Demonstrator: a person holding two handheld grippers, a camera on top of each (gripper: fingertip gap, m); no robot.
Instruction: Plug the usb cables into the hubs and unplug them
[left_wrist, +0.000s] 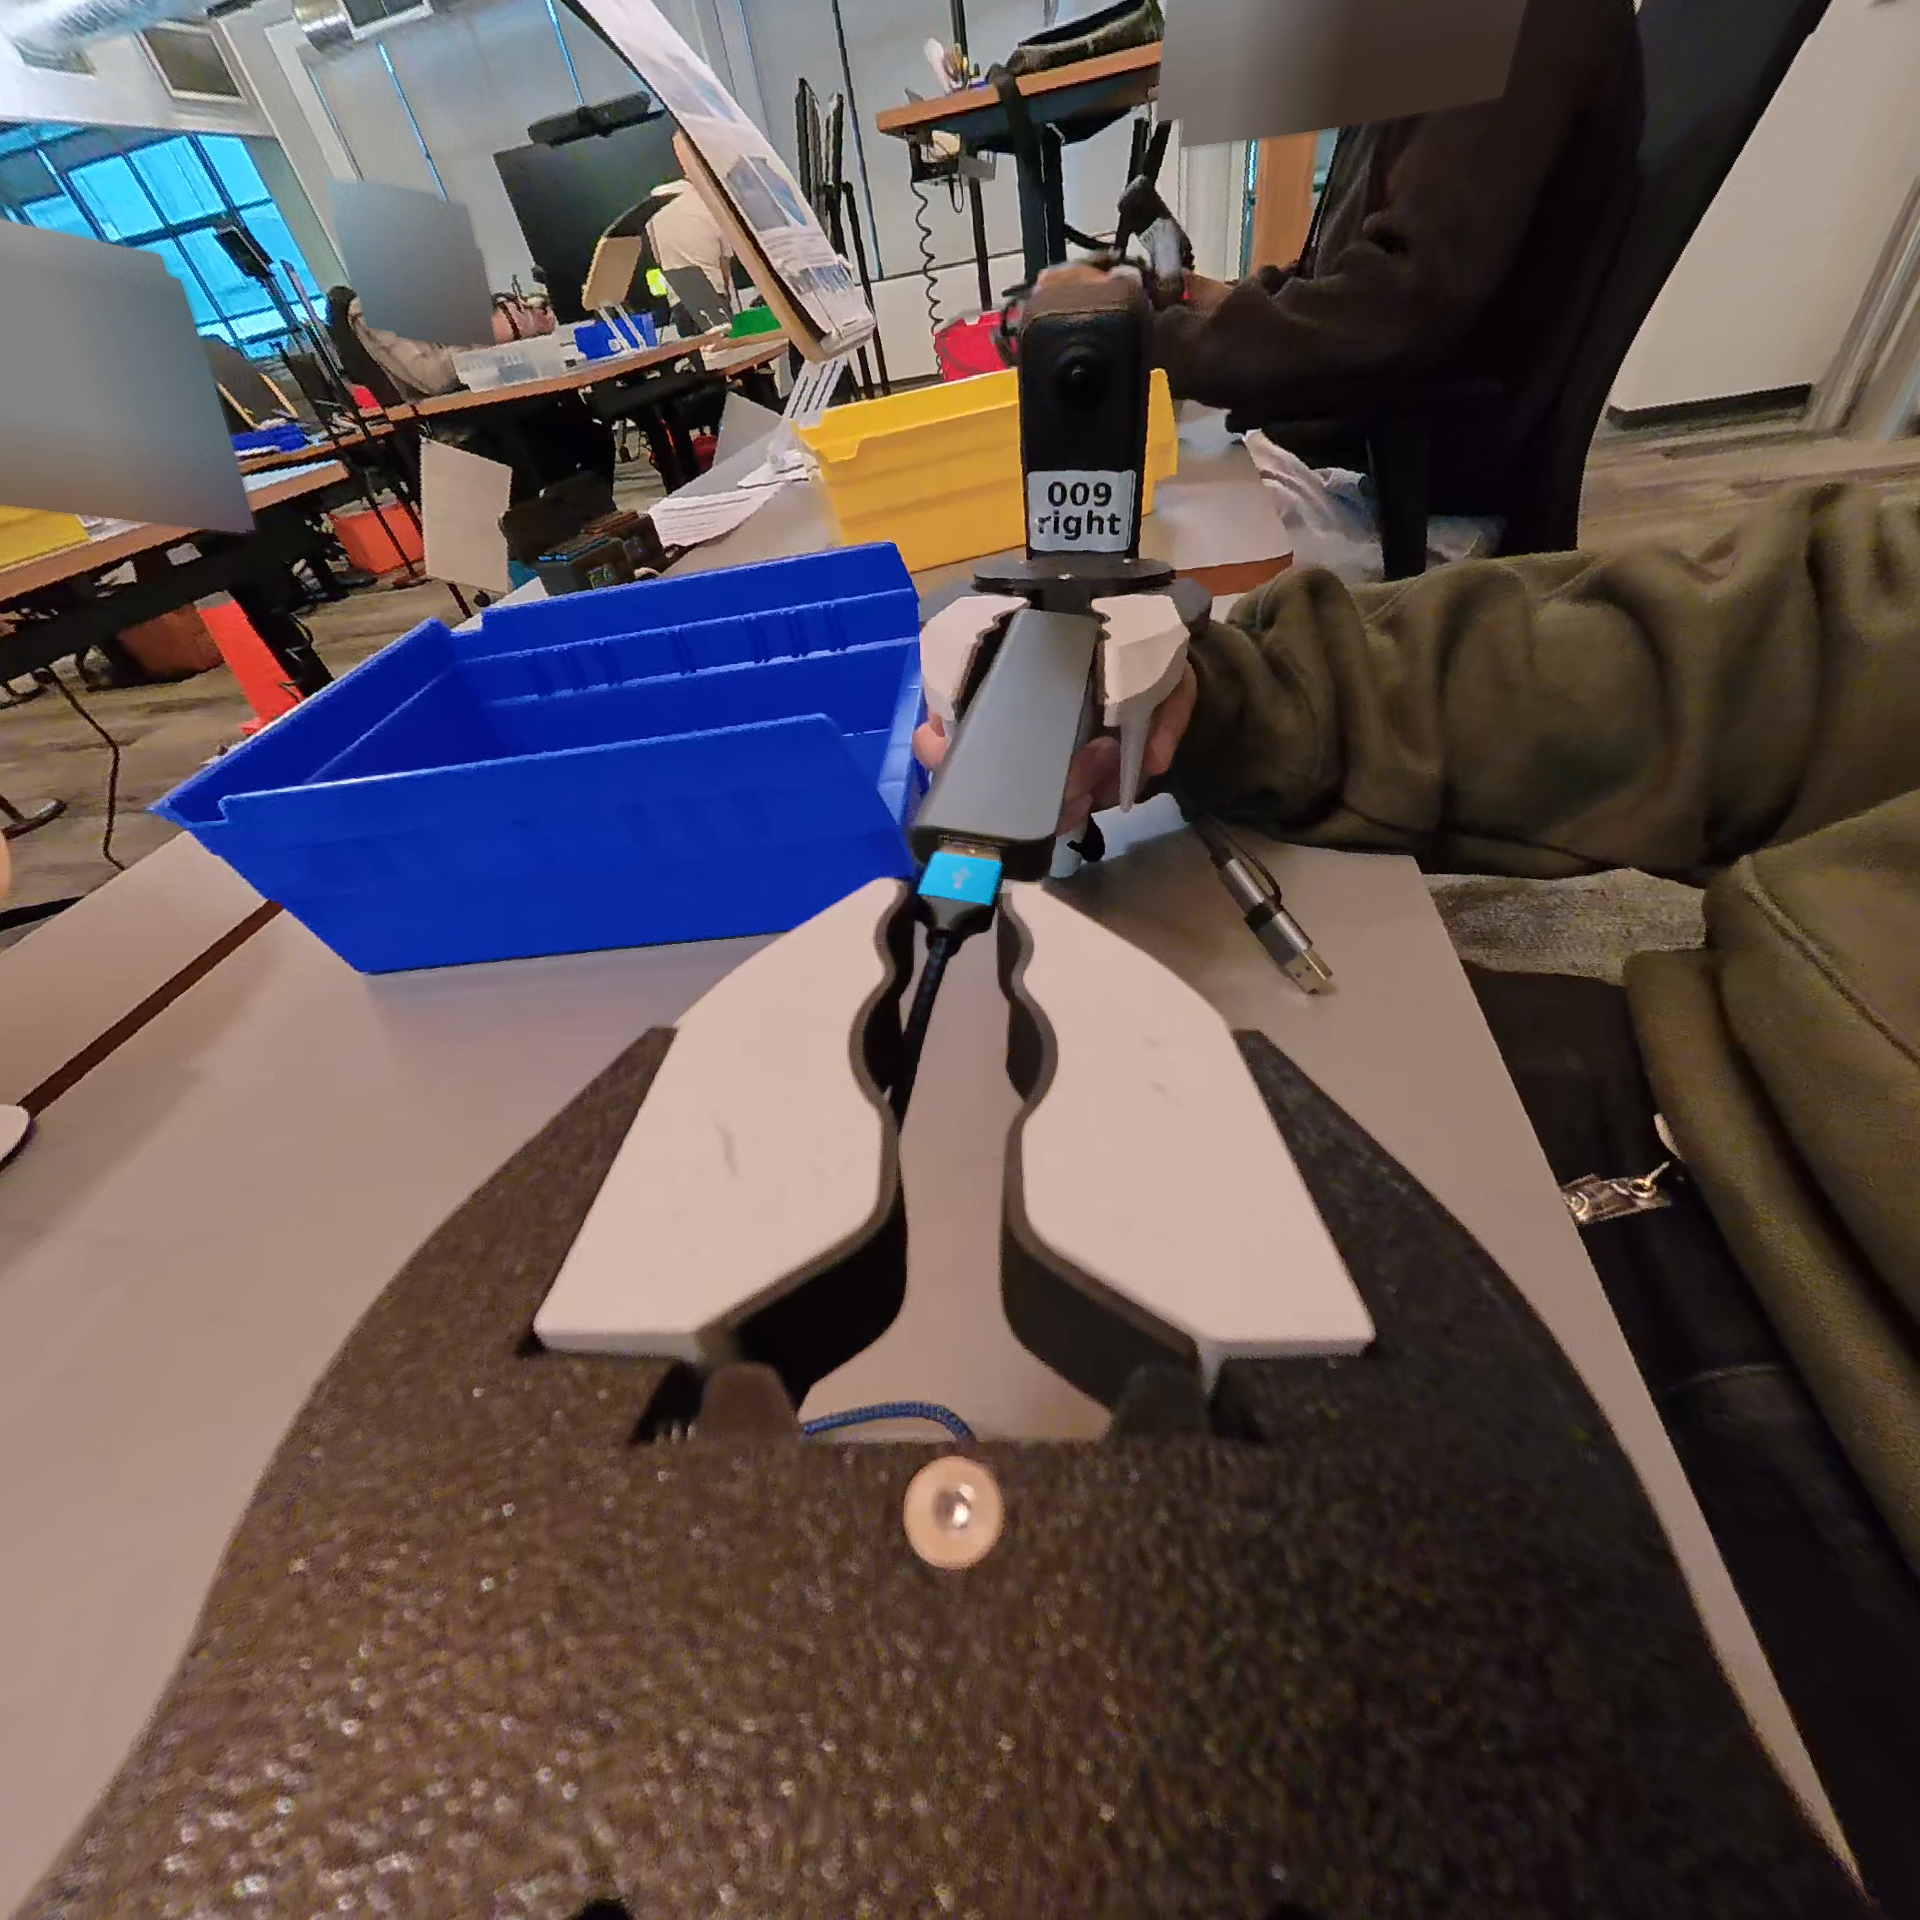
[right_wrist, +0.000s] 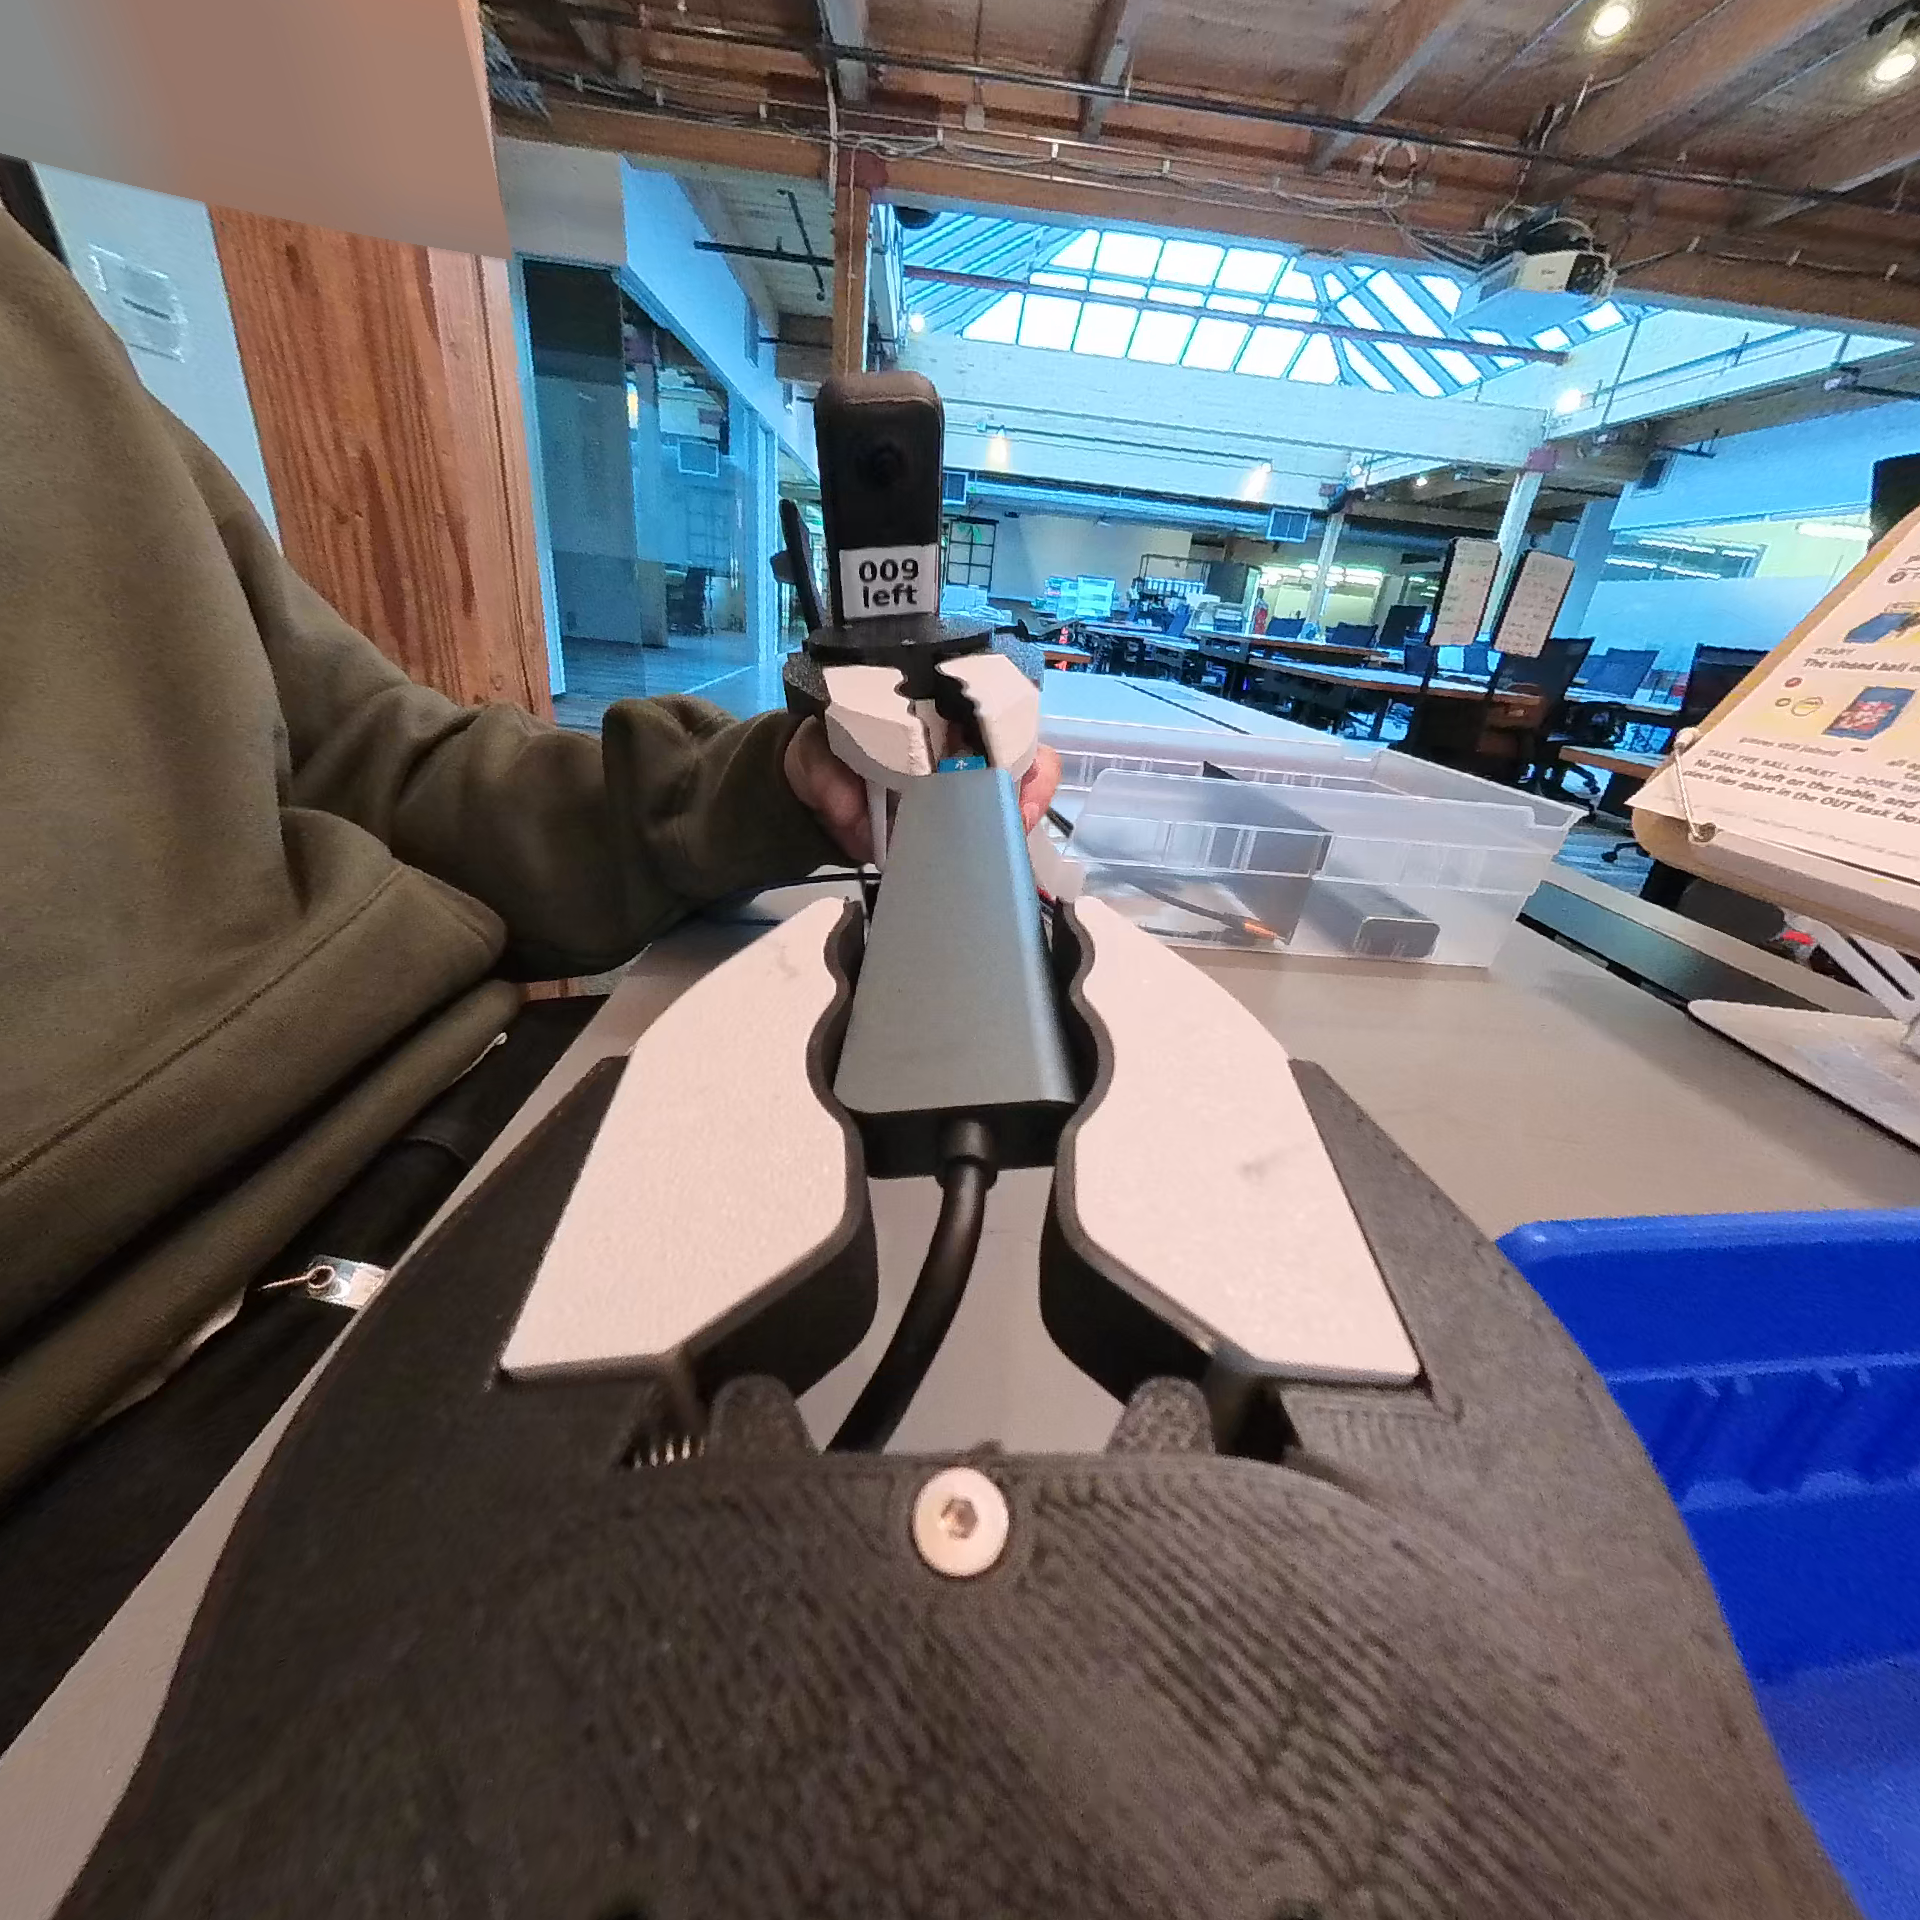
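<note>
A dark grey USB hub (left_wrist: 1013, 727) is held in the air between the two grippers. My right gripper (right_wrist: 961, 920) is shut on the hub (right_wrist: 951, 987) near its cable end. The hub's black lead (right_wrist: 951, 1226) runs back between the fingers. My left gripper (left_wrist: 956, 899) is shut on a blue USB plug (left_wrist: 961, 878) seated in the hub's end port. Its braided cable (left_wrist: 920, 1008) trails back under the gripper. In the right wrist view the left gripper (right_wrist: 940, 738) holds the plug (right_wrist: 958, 764) at the hub's far end. The right gripper (left_wrist: 1044, 665) shows beyond the hub.
A blue bin (left_wrist: 540, 790) stands on the grey table (left_wrist: 312, 1091), a yellow bin (left_wrist: 914, 468) behind it. A silver USB plug (left_wrist: 1273, 925) lies near the table's right edge. A clear bin (right_wrist: 1299, 831) holds another hub and cable. An instruction stand (right_wrist: 1787, 779) is at the right. There is about 9 centimetres between the tips of the two grippers.
</note>
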